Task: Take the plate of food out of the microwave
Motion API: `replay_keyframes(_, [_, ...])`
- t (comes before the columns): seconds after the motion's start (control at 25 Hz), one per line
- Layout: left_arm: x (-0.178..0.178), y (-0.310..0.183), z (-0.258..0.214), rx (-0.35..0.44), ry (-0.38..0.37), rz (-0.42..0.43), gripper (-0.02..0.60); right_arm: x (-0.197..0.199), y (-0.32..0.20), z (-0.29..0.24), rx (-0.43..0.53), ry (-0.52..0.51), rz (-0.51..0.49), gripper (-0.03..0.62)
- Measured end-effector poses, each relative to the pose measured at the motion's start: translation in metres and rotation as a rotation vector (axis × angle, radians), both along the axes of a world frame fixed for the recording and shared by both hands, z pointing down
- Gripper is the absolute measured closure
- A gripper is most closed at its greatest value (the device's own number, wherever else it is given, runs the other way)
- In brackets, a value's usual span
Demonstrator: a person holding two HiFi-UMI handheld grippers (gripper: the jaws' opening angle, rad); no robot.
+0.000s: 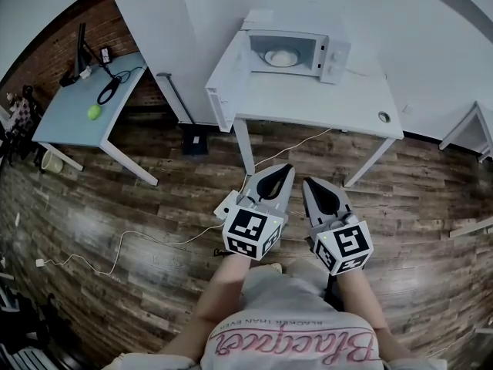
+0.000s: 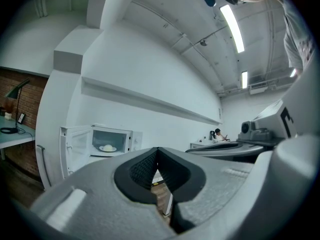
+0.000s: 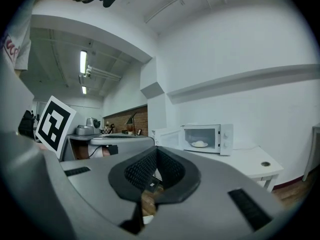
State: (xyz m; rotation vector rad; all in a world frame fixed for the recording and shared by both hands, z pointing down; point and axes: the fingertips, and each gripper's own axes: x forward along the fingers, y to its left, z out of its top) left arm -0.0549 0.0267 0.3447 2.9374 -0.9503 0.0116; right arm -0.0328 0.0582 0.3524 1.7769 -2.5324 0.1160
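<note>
Head view: both tools are held out in front of the person, side by side over the wooden floor (image 1: 154, 206), pointing toward the white table (image 1: 323, 102). The left tool (image 1: 287, 166) is clenched with nothing in it, and the right tool (image 1: 306, 182) is the same. The microwave (image 1: 296, 52) sits at the back of the table with its door (image 1: 227, 83) swung open to the left. The plate of food (image 1: 281, 57) is inside the cavity, well apart from both tools. There is a round hole (image 1: 384, 116) near the table's right front corner. A second table (image 1: 77, 118) at far left carries a green ball (image 1: 94, 112). A white cable (image 1: 154, 241) trails across the floor.

Left gripper view: the tool tips meet at the top of the dark pads (image 2: 142, 169) — closed, nothing between them. The tool points level. The microwave (image 2: 111, 141) is off to the left of the tips, with the door (image 2: 75, 146) open toward the camera's left. The plate (image 2: 107, 148) with a pale mound on it shows in the cavity. Ceiling light strips (image 2: 232, 26) run overhead.

Right gripper view: the tips are together above the dark pads (image 3: 140, 171) — shut and empty. The microwave (image 3: 207, 139) is right of the tips, on the table (image 3: 250, 166). The plate (image 3: 199, 144) is inside, low in the cavity, with the door (image 3: 167, 138) open on its left.
</note>
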Motion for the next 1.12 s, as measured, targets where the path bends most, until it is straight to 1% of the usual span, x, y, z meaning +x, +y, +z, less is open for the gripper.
replay_keyframes(0.28, [-0.004, -0.014, 0.003, -0.010, 0.011, -0.008, 0.575, -0.002, -0.015, 0.003, -0.008, -0.018, 0.004, 0.586])
replay_keyframes(0.64, [-0.001, -0.041, -0.002, 0.004, 0.030, -0.032, 0.575, 0.002, -0.041, 0.003, 0.000, -0.002, -0.010, 0.586])
replay_keyframes(0.92, [0.008, -0.061, -0.003, 0.008, 0.028, -0.044, 0.575, 0.010, -0.061, 0.004, -0.004, 0.003, -0.019, 0.586])
replay_keyframes(1.12, [0.018, -0.080, -0.005, 0.010, 0.029, -0.036, 0.575, 0.019, -0.082, 0.002, -0.001, -0.001, -0.019, 0.586])
